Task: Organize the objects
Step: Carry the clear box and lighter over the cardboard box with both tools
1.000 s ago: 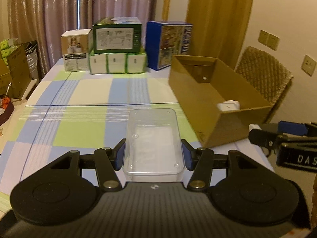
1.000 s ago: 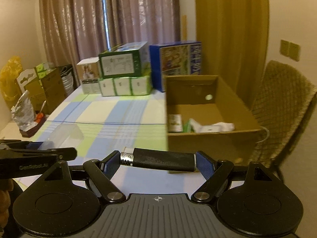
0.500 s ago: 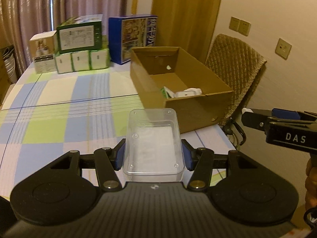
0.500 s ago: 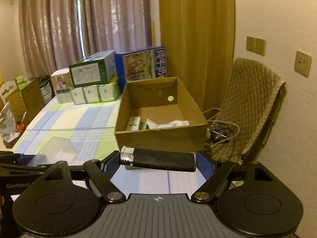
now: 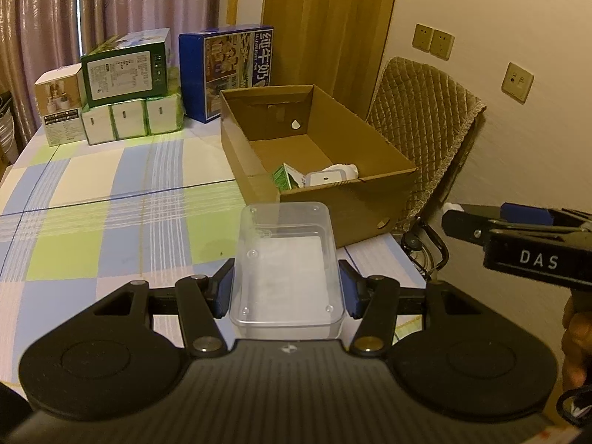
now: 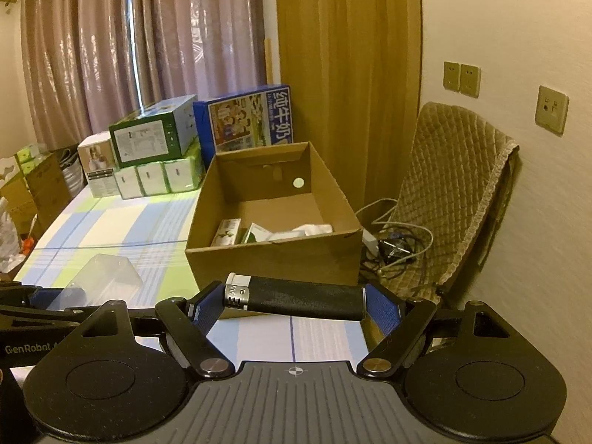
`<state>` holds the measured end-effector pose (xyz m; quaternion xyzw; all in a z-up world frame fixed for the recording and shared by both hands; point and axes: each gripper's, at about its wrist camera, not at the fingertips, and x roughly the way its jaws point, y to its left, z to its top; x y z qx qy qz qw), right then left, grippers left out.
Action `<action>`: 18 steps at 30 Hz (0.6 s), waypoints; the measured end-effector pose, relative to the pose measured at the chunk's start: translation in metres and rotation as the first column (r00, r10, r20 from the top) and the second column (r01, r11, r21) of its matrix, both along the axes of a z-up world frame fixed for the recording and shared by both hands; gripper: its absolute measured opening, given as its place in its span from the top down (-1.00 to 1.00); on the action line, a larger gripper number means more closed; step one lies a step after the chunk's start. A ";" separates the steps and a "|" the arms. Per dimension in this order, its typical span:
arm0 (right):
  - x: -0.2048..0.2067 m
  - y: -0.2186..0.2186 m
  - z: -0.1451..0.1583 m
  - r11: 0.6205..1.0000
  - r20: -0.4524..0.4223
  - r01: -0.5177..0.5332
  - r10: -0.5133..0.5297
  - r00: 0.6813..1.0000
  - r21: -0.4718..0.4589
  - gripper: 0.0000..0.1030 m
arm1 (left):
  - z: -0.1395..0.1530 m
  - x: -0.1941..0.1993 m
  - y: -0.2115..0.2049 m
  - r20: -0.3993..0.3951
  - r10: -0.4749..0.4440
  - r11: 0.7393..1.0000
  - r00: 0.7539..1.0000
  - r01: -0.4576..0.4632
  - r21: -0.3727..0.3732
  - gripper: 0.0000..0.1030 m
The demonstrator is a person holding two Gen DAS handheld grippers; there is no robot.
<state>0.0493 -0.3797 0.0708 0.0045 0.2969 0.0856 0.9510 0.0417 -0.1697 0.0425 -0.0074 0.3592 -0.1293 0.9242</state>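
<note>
Your left tongs [image 5: 285,296] are gripping a clear plastic container [image 5: 285,270] by its two long sides, the blue pads [image 5: 223,292] pressing in on either wall. You are holding it up over the near part of the bench [image 5: 111,199], which is wearing a checked cloth of blue, green and cream. Through the right wrist camera, that same container [image 6: 101,283] is showing at 9 o'clock, beside the black arm of the left tool.

Your right tongs [image 6: 294,301] are clamping a black lighter [image 6: 296,298] end to end, so it is lying crosswise between the pads with its silver metal cap pointing to your left. From the left wrist view, the right tongs [image 5: 458,216] are reaching in at 3 o'clock, with part of your hand [image 5: 575,347] showing below them.

An open cardboard box [image 5: 370,203] is sitting at the right edge of the bench, at 12 o'clock from the right tongs and at 1 o'clock from the left. Inside it, a green and white carton [image 5: 286,177] and some white items [image 5: 333,175] are lying against the near wall.

At the far end of the bench, at 11 o'clock, stacked packages [image 5: 122,88] are standing beside a blue box [image 5: 229,74]. A chair with a quilted cover [image 6: 455,192] is standing past the cardboard box at 2 o'clock, with cables [image 6: 396,248] lying tangled on the floor by it.
</note>
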 end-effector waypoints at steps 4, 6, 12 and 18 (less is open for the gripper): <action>0.012 -0.001 0.002 1.000 0.003 -0.007 0.007 1.000 -0.007 -0.53 | 0.003 0.012 -0.004 0.002 -0.004 1.000 1.000 0.004 -0.004 0.01; 0.021 0.000 0.007 1.000 0.012 -0.011 0.012 1.000 -0.015 -0.53 | 0.006 0.021 -0.006 0.011 -0.001 1.000 1.000 0.001 -0.001 0.01; 0.057 -0.001 0.016 0.999 0.027 -0.025 0.026 0.999 -0.023 -0.53 | 0.017 0.056 -0.012 0.029 0.009 1.000 1.000 -0.009 0.003 0.01; 0.093 -0.001 0.021 0.999 0.027 -0.034 0.035 0.999 -0.012 -0.53 | 0.026 0.094 -0.015 0.026 0.020 1.000 0.999 -0.020 -0.008 0.01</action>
